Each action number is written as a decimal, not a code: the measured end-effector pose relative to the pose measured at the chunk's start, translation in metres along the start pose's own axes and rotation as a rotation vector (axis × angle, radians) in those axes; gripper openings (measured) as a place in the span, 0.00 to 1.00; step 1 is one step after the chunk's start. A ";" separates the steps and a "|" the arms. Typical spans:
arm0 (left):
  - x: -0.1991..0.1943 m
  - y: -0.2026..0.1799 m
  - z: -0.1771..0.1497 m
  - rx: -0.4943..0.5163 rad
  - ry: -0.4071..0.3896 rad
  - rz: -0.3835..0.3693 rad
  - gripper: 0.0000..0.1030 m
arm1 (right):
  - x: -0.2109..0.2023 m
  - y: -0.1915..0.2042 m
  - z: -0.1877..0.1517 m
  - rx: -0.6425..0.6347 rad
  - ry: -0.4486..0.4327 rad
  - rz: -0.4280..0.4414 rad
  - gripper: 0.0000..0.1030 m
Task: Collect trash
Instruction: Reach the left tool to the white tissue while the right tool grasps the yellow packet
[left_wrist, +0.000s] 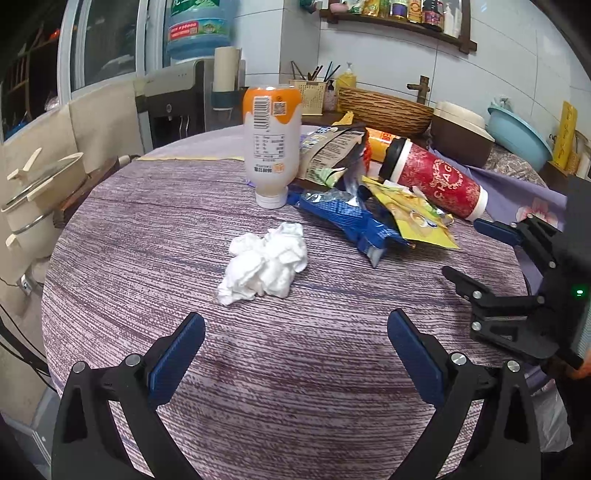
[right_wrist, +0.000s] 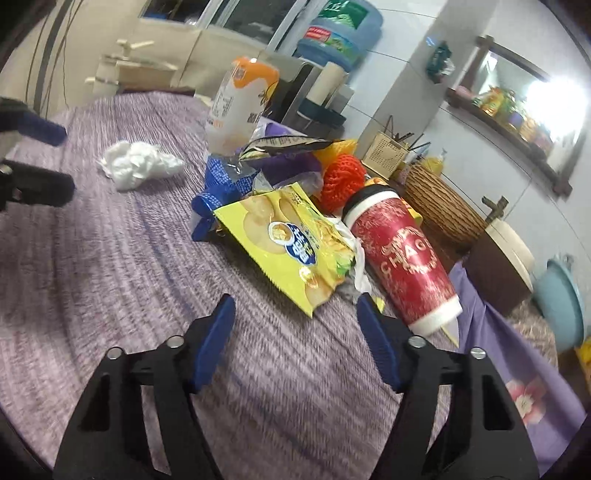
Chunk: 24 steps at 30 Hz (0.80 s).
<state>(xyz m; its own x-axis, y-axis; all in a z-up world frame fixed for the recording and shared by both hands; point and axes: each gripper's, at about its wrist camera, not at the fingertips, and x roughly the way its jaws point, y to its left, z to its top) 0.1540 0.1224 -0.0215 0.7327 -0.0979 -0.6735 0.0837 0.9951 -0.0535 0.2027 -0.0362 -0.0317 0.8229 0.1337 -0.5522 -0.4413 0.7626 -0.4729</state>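
Note:
A crumpled white tissue (left_wrist: 266, 266) lies mid-table, just ahead of my left gripper (left_wrist: 295, 332), which is open and holds nothing. Beyond the tissue stands an upside-down orange-and-white bottle (left_wrist: 271, 144). To its right is a heap of trash: a blue wrapper (left_wrist: 347, 218), a yellow snack bag (left_wrist: 417, 218) and a red paper cup (left_wrist: 432, 181) on its side. In the right wrist view the yellow snack bag (right_wrist: 291, 251) has a corner just ahead of my right gripper (right_wrist: 295, 301), which is open and empty. The red cup (right_wrist: 402, 262) lies right of it.
The round table (left_wrist: 184, 229) has a purple woven cloth, and its edge curves close on the left. A brown snack bag (left_wrist: 328, 151) and orange foam netting (right_wrist: 340, 181) lie in the heap. Behind are a wicker basket (left_wrist: 384, 110), a water jug (left_wrist: 195, 29) and a blue basin (left_wrist: 517, 133).

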 end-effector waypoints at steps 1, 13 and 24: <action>0.001 0.002 0.001 -0.001 0.004 -0.001 0.95 | 0.006 0.002 0.003 -0.027 0.003 -0.017 0.61; 0.033 0.018 0.020 0.000 0.089 -0.015 0.95 | 0.019 -0.005 0.018 -0.056 -0.018 -0.054 0.10; 0.062 0.011 0.045 0.111 0.135 0.043 0.95 | -0.043 -0.027 0.020 0.130 -0.107 0.015 0.04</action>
<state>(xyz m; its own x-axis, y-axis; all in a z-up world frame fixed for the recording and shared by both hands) 0.2313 0.1260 -0.0305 0.6406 -0.0451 -0.7666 0.1339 0.9895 0.0536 0.1868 -0.0494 0.0184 0.8531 0.2068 -0.4790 -0.4094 0.8344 -0.3690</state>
